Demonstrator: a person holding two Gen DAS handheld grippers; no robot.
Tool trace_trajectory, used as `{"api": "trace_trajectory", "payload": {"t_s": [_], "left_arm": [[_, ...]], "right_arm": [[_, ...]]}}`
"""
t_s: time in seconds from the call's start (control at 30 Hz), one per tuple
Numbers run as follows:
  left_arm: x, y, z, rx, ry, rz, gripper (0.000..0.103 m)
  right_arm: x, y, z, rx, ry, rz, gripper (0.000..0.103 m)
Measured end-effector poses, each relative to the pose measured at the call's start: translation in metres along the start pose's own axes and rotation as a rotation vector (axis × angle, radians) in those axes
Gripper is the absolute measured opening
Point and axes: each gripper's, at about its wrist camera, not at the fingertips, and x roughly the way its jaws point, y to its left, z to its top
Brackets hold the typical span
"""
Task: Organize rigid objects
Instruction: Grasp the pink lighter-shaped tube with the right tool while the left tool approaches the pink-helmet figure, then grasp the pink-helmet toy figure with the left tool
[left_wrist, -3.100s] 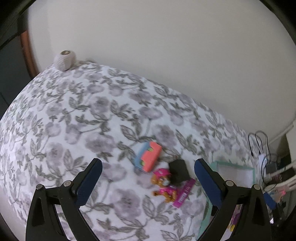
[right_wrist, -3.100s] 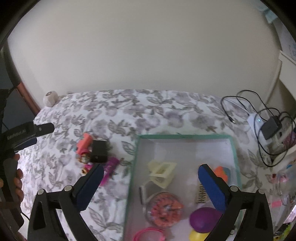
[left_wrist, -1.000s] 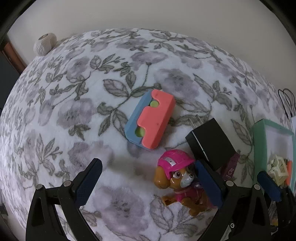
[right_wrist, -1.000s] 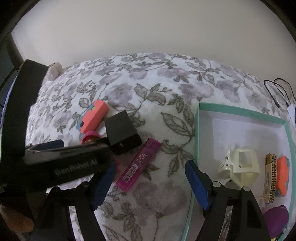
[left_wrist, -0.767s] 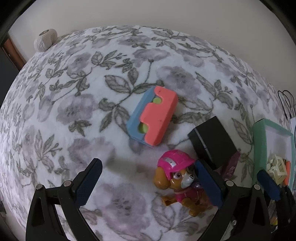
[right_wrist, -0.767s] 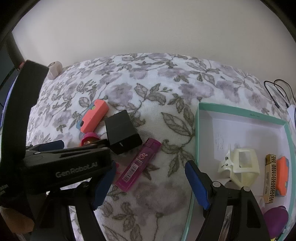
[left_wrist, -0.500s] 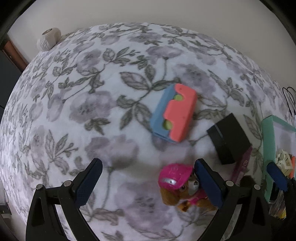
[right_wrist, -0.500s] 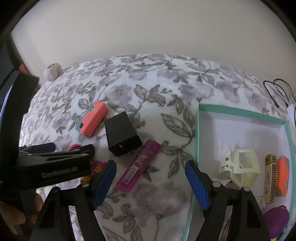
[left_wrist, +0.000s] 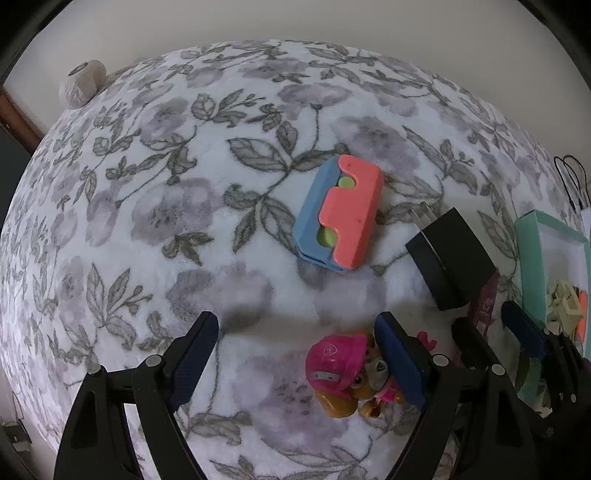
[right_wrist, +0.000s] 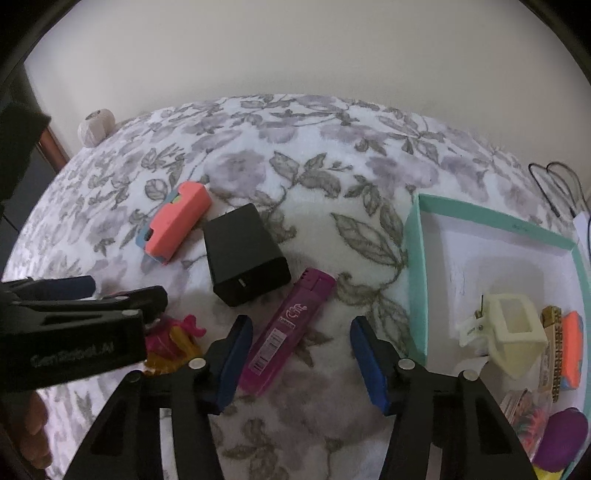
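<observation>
Where the left wrist view reaches its lower edge, the left claw (left_wrist: 297, 354) stands released, its blue pads wide apart, and the right-hand pad covers part of the pup figurine (left_wrist: 345, 371), so only the pink helmet, brown face and a little of the body show. That toy lies on the floral blanket (left_wrist: 155, 206) between the pads, close against the right one; whether it touches the pad is hard to tell. Farther off lies the coral-and-blue block (left_wrist: 340, 216), flat, with two green dots in its seam. Just right of it is the black charger (left_wrist: 448, 264), prongs pointing away. Behind the charger only a sliver of the magenta lighter (left_wrist: 485, 301) shows. At the right edge the teal box (left_wrist: 526, 258) is cut off. A yarn ball (left_wrist: 81, 83) sits at the far left corner.

From the right wrist view, the right claw (right_wrist: 301, 360) is also released, its pads straddling the near end of the magenta lighter (right_wrist: 290, 330), which lies flat and slanted with a barcode label facing up; neither pad clearly touches it. The black charger (right_wrist: 245, 254) is just beyond, the coral-and-blue block (right_wrist: 175, 223) to its left. The left claw (right_wrist: 122, 291) enters blurred from the left and hides most of the pup figurine (right_wrist: 173, 341). The teal box (right_wrist: 415, 280) holds a cream clip (right_wrist: 506, 338); other contents are cropped.
</observation>
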Motion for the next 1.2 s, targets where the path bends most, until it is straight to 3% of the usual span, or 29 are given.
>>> {"api": "trace_trajectory", "payload": {"t_s": [0.1, 0.27, 0.33, 1.03, 1.2], "left_arm": [[0.000, -0.003, 0.002, -0.005, 0.017, -0.014, 0.087], [0.002, -0.013, -0.003, -0.018, 0.054, -0.052, 0.087], [0.002, -0.013, -0.006, -0.021, 0.059, -0.053, 0.087], [0.006, 0.001, -0.052, -0.173, 0.162, -0.092, 0.087], [0.003, 0.002, -0.065, -0.225, 0.191, -0.166, 0.087]], "right_arm": [[0.000, 0.002, -0.001, -0.014, -0.005, -0.013, 0.052], [-0.004, 0.002, -0.001, -0.046, 0.003, -0.011, 0.029], [-0.006, 0.001, -0.002, -0.052, 0.008, -0.004, 0.025], [-0.015, -0.012, -0.017, -0.103, 0.069, 0.056, 0.021], [-0.017, -0.016, -0.018, -0.094, 0.084, 0.079, 0.021]]}}
